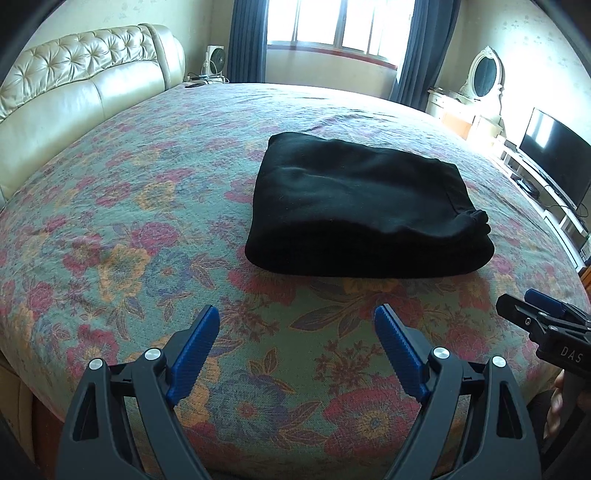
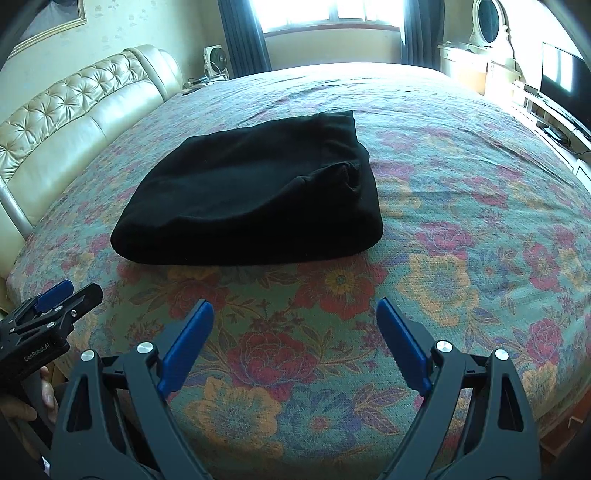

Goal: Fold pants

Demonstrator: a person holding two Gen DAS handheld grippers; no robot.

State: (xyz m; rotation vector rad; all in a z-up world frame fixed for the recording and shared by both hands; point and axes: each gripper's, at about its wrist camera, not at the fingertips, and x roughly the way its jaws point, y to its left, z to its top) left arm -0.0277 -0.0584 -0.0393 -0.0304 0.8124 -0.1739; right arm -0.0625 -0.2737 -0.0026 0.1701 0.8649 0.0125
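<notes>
Now, here is what lies before you.

Pants: the black pants (image 1: 364, 206) lie folded into a thick, compact bundle on the floral bedspread (image 1: 122, 236), towards the middle of the bed, with a bunched bit of cloth at the bundle's right side.

Your left gripper (image 1: 297, 325): its blue pads (image 1: 195, 350) stand wide apart with nothing between them; it hangs over the near part of the bedspread, short of the pants and not touching them.

Your right gripper (image 2: 295, 317): also spread wide and empty, over the bedspread near the bed's near edge, apart from the pants.

Grippers together: side by side, each showing at the edge of the other's view.

Your hand: fingers (image 2: 46, 391) wrap the left gripper's handle at the lower left of the right wrist view.

Room: a tufted cream headboard (image 1: 74, 85) on the left, a curtained window (image 1: 340, 26) beyond the bed, a dark television (image 1: 557, 155) on the right.
</notes>
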